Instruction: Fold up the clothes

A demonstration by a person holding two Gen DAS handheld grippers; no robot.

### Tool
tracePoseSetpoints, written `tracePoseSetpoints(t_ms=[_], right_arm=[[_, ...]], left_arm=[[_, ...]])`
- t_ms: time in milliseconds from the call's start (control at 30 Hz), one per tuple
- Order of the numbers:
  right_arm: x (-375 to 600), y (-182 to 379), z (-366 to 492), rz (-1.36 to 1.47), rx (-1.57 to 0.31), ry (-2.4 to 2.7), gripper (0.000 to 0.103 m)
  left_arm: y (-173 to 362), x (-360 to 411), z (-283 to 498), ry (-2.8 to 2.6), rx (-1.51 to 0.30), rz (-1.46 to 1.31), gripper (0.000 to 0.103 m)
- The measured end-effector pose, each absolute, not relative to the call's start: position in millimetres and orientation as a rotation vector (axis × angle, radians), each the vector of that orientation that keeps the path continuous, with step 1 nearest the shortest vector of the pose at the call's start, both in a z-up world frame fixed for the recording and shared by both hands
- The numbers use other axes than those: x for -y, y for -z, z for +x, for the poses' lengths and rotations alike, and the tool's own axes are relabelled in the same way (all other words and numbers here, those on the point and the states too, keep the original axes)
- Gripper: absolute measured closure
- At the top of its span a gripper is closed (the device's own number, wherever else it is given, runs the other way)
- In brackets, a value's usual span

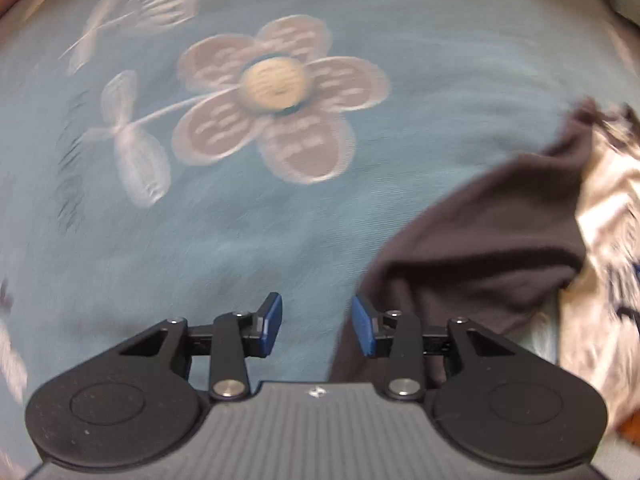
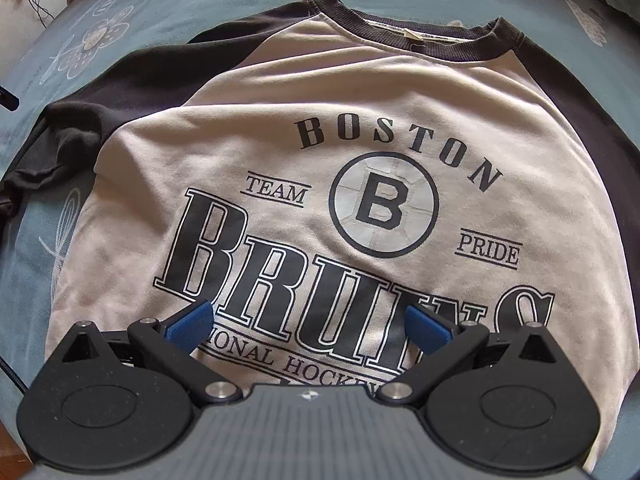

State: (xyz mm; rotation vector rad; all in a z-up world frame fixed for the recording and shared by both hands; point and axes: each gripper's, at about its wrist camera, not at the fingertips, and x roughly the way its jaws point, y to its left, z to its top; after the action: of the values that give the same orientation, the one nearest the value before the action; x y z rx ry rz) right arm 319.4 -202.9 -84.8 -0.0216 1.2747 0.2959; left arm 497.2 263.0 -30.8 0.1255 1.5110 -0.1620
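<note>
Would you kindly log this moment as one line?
left gripper: open, empty | right gripper: open above shirt | dark sleeve: on bedspread

Teal flowered bedspread point(image 1: 360, 20); black cable point(image 2: 38, 4)

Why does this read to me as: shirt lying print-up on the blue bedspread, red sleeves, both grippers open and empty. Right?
Not quite: the sleeves are dark, near black, not red, as the right wrist view shows. The rest holds: the shirt lies print-up on the blue bedspread, and the left gripper and right gripper are both open with nothing between their fingers.
</note>
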Motion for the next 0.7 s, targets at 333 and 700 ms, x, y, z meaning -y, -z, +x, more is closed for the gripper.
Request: tracePoseSetpoints(t_ms=[333,700], right_arm=[[187,90,305,-0.119,-1.203,-0.250,0.000],[189,90,300,-0.113,-1.180,-0.250,0.000]], left_arm=[[28,-104,548,0.649,-1.319,0.081,0.067],[79,-4,559,0.905,-1.323,0.311,0.098]])
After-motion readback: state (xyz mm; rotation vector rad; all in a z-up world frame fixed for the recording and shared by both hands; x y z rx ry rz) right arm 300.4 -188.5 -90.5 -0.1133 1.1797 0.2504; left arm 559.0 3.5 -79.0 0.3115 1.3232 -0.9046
